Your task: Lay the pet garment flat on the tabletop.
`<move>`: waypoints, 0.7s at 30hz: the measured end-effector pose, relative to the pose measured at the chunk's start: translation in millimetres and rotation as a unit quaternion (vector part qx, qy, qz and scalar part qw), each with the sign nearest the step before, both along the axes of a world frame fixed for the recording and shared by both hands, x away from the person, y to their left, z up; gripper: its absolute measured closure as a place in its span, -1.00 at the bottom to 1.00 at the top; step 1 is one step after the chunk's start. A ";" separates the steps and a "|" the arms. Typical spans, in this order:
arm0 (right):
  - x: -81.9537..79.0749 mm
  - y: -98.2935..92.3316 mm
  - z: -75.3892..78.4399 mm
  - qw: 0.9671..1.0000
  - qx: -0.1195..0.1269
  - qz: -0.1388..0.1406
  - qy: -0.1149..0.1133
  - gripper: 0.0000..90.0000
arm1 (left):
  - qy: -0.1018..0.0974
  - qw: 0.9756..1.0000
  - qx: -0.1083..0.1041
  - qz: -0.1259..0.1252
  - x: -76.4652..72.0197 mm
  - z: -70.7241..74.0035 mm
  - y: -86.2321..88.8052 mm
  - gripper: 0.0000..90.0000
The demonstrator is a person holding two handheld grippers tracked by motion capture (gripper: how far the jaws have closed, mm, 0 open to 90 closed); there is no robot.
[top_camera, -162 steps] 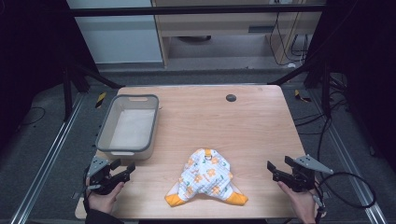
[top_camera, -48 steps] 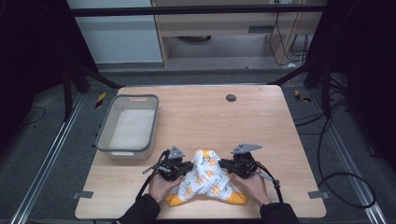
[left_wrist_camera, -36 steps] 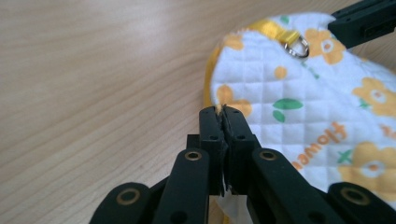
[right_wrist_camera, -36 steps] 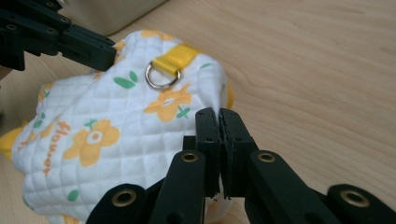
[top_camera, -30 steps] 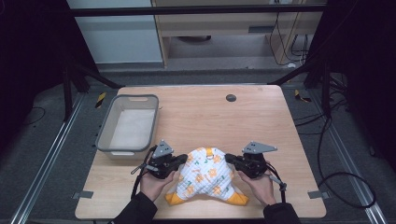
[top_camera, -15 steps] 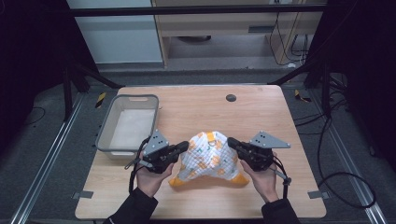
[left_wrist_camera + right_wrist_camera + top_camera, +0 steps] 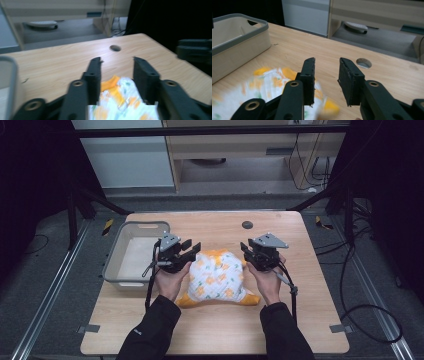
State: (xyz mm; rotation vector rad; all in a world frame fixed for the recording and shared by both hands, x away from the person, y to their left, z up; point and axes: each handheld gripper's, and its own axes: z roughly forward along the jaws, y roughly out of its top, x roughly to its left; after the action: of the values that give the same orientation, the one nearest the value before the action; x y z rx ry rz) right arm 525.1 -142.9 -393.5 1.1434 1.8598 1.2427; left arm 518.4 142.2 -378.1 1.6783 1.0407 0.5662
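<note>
Evidently we face a soft, light, limp cloth [image 7: 217, 277] lying mid-table just beside the bin [image 7: 134, 254]; the left gripper [image 7: 187, 254] and right gripper [image 7: 251, 254] flank it with jaws parted, gripping nothing, and its bunched edges offer the surest hold.

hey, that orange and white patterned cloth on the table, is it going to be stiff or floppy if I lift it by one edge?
Probably floppy: the cloth lies rumpled and mounded, with soft folds rather than flat panels. It looks thin, so likely light for its size. Its corners already droop onto the table, so lifted by one edge, the rest would likely hang and trail.
</note>
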 end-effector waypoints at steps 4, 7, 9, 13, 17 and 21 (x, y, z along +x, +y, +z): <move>-8.7 -10.3 -2.2 1.000 -0.008 0.015 0.003 0.32 | 0.007 1.000 0.004 -0.004 -7.5 -4.0 14.4 0.09; -19.5 -18.0 0.4 0.999 -0.006 0.033 0.002 0.23 | 0.011 1.000 0.004 -0.010 -16.1 -3.3 23.6 0.00; -30.2 -24.1 4.3 0.999 -0.005 0.045 -0.001 0.15 | 0.014 1.000 0.012 -0.017 -23.3 -2.8 28.0 -0.05; -48.8 -35.4 6.8 0.998 -0.001 0.064 0.000 0.04 | 0.017 0.999 0.033 -0.033 -40.9 -6.5 36.0 -0.10; -67.3 -46.6 1.7 0.997 0.014 0.080 0.011 0.00 | 0.027 0.997 0.055 -0.043 -62.0 -21.4 45.6 -0.12; -81.4 -52.7 -10.5 0.995 0.009 0.093 0.024 -0.02 | 0.042 0.994 0.090 -0.049 -77.8 -42.7 52.9 -0.14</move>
State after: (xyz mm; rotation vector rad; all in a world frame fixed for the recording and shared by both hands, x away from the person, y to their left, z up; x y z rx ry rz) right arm 443.7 -195.6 -404.0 1.0374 2.0329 1.3464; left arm 440.5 195.1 -420.9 1.9163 0.9837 0.5417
